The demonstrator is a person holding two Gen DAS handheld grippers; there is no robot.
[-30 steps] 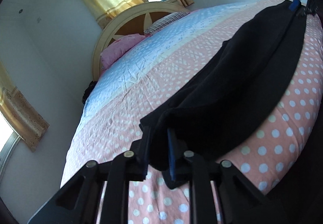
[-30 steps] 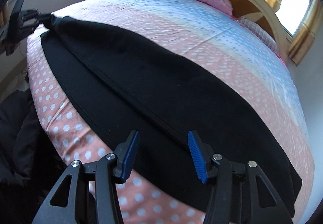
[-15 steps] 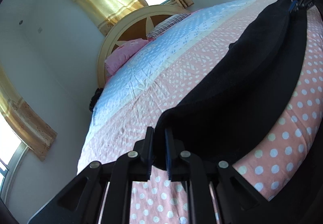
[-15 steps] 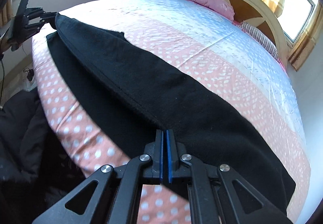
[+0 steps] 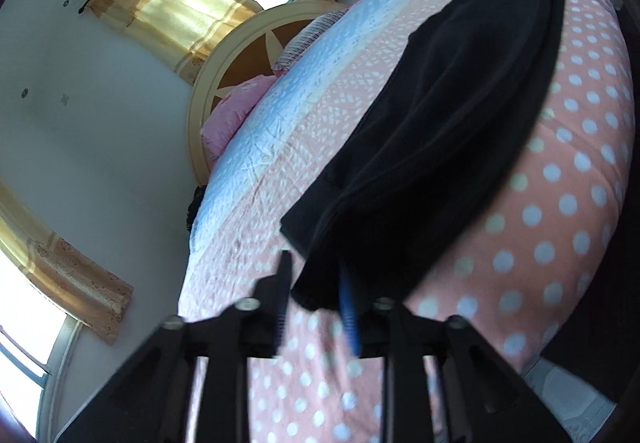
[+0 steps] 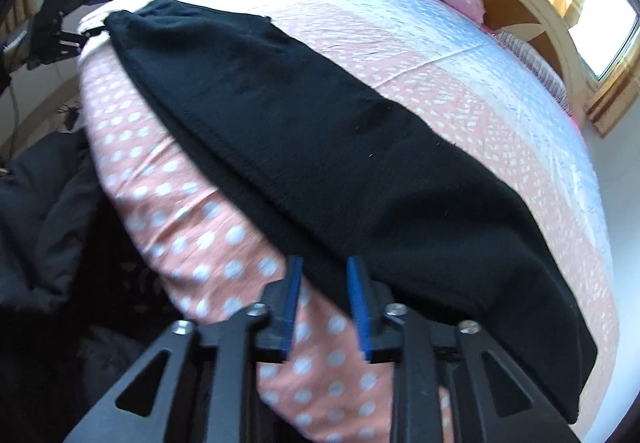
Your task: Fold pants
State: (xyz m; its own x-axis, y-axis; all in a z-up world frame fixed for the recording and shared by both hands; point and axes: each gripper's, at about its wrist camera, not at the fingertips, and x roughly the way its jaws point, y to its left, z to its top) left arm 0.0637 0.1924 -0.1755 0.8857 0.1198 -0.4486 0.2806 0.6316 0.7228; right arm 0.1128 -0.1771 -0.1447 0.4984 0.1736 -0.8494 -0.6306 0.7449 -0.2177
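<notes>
The pants (image 6: pixel 320 147) lie lengthwise along the near edge of the bed (image 6: pixel 460 55), folded once so that one leg rests on the other. This placement keeps both ends of the garment within your reach, one end for each gripper.

Your left gripper (image 5: pixel 316 299) is at one end of the pants. Its jaws have just been opening and now stand apart, with a corner of black cloth between them. The pads no longer press on the cloth, so this end is released and hangs slack at the bed edge.

Your right gripper (image 6: pixel 322 303) is at the other end, over the near hem. Its jaws have also just been opening. A strip of cloth edge lies in the gap, but the blue pads stand clear of it, so nothing is grasped here either.

Both ends are probably let go because the lengthwise fold is laid down and needs no further tension. The top layer sits slightly back from the lower one along the near seam. You likely need to regrip one end next in order to fold the pants across their length.
</notes>
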